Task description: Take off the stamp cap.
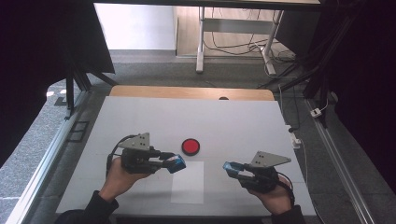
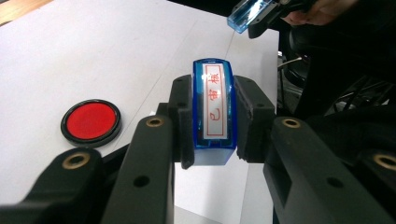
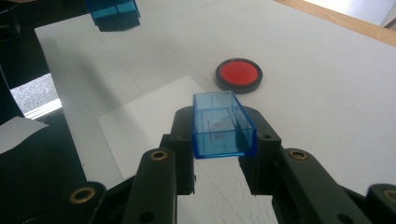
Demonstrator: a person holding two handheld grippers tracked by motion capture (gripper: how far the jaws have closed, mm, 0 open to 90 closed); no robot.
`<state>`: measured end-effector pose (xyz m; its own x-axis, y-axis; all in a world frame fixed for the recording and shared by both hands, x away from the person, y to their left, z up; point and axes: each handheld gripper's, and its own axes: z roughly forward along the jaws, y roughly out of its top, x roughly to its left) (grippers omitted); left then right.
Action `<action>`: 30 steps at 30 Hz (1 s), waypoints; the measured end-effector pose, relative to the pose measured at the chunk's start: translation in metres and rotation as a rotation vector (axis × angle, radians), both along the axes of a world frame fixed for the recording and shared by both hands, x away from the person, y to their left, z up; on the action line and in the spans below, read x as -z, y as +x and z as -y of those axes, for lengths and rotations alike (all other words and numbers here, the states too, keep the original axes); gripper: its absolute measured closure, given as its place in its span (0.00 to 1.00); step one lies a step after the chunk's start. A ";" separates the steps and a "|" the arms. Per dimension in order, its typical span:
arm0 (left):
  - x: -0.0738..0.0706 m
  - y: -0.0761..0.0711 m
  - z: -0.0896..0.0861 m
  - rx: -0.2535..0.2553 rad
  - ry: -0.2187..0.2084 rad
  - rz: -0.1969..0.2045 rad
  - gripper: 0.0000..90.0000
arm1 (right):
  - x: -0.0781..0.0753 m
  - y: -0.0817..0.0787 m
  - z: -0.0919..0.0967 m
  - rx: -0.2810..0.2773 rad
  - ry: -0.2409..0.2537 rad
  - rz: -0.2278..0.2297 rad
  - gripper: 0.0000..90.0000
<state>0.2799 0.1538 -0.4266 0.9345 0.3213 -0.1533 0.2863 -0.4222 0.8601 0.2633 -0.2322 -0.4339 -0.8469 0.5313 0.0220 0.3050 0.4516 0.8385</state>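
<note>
The left gripper (image 1: 173, 163) is held above the left half of the white table (image 1: 140, 116), jaws pointing toward the centre. Its jaws are clamped on a blue stamp (image 2: 214, 112), one pad pressing on each long side. In the left gripper view the stamp's printing face is turned toward the camera and carries red characters inside a red frame on a white strip. The stamp is clear of the table surface.

A sheet of white paper (image 1: 187, 184) lies flat on the table between the two grippers, near the front edge. Beyond it, close to the table's centre, sits a round red ink pad (image 1: 190, 146) in a black rim, lid off, well apart from both grippers.

The right gripper (image 1: 229, 168) is held above the right half of the table, jaws pointing toward the left gripper. Its jaws are closed on a clear blue cap (image 3: 222, 125), a hollow rectangular shell with its open side up in the right gripper view. The cap is held clear of the table, separated from the stamp, with the paper below the gap between them.
</note>
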 end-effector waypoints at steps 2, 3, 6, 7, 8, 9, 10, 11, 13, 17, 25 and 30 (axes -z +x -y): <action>0.000 0.000 0.000 -0.004 0.002 0.001 0.79 | 0.001 -0.002 0.005 0.019 0.001 -0.002 0.77; 0.000 0.000 0.000 -0.007 0.001 0.002 0.79 | 0.002 -0.003 0.008 0.032 0.001 -0.001 0.77; 0.000 0.000 0.000 -0.013 0.004 0.004 0.79 | 0.005 -0.006 0.017 0.066 -0.008 -0.010 0.77; 0.000 0.000 0.000 -0.016 0.005 0.006 0.79 | 0.005 -0.006 0.017 0.066 -0.008 -0.010 0.77; 0.000 0.000 0.001 -0.020 0.007 0.007 0.79 | 0.006 -0.007 0.019 0.071 -0.005 -0.014 0.77; 0.000 0.000 0.001 -0.022 0.010 0.007 0.79 | 0.007 -0.007 0.021 0.082 -0.006 -0.017 0.77; 0.000 0.000 0.001 -0.025 0.012 0.009 0.79 | 0.008 -0.007 0.024 0.091 -0.001 -0.023 0.77; 0.000 0.000 0.001 -0.028 0.015 0.010 0.79 | 0.008 -0.008 0.026 0.105 0.003 -0.024 0.77; 0.000 0.000 0.002 -0.030 0.016 0.009 0.79 | 0.009 -0.009 0.031 0.126 0.001 -0.030 0.77; -0.001 0.001 0.003 -0.038 0.016 0.007 0.79 | 0.012 -0.012 0.038 0.163 -0.004 -0.043 0.77; -0.002 0.001 0.005 -0.052 0.020 0.007 0.79 | 0.016 -0.016 0.048 0.211 0.002 -0.073 0.77; -0.001 0.003 0.006 -0.067 0.026 0.005 0.79 | 0.020 -0.017 0.053 0.228 -0.011 -0.103 0.77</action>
<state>0.2826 0.1481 -0.4251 0.9114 0.3871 -0.1396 0.3106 -0.4244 0.8505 0.2461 -0.2852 -0.4541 -0.6990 0.7087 0.0957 0.4839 0.3701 0.7930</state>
